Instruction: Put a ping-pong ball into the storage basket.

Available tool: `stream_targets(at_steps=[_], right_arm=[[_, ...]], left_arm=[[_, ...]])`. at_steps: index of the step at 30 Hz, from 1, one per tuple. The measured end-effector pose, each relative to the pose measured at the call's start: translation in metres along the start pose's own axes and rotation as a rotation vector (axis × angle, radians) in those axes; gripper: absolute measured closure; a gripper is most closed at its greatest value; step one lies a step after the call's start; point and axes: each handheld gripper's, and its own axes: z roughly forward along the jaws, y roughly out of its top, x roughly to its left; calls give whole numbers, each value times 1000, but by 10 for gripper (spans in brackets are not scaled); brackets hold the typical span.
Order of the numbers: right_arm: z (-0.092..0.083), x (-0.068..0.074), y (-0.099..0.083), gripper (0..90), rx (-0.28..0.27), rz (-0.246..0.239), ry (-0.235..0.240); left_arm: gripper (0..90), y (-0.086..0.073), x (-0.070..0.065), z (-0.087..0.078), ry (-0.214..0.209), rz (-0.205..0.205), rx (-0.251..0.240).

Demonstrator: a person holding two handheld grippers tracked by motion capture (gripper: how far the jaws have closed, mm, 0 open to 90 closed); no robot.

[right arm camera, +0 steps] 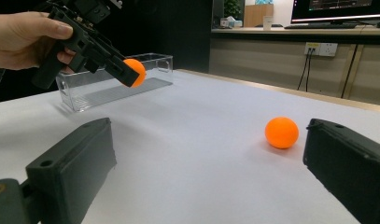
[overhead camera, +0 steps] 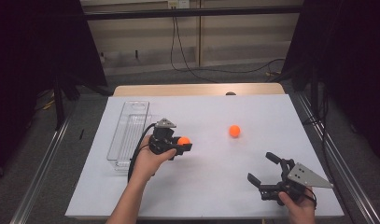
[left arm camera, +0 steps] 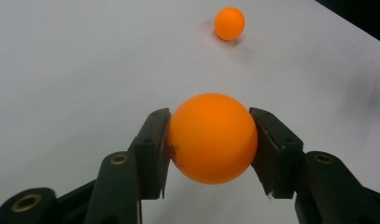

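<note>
My left gripper is shut on an orange ball, pads pressing both its sides, held a little above the white table. The same ball and left gripper show at the upper left of the right gripper view, in front of the clear tray. A second orange ball lies loose on the table right of centre; it is also far ahead in the left gripper view and close to one jaw in the right gripper view. My right gripper rests open near the front right, nothing between its jaws.
A clear plastic tray lies lengthwise along the table's left side, just left of my left hand. The white table top ends close behind my right hand. A cable hangs along the far wall.
</note>
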Motion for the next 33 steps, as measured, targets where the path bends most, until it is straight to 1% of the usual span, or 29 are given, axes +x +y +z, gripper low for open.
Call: stream_targets(at_steps=[9,11,19,21,33], right_arm=[[0,0,0,15,-1,0,1],[0,0,0,15,-2,0,2],[0,0,0,15,-3,1,3],[0,0,0,15,-1,0,1],[0,0,0,15,-3,0,3]], left_arm=[[508,0,2,-3,3,-16,-2],[508,0,2,-3,8,-10,0],[508,1,5,-8,17,-20,-9],[508,1,6,-9,20,-19,-4],[508,1,10,-14,22,-24,-2]])
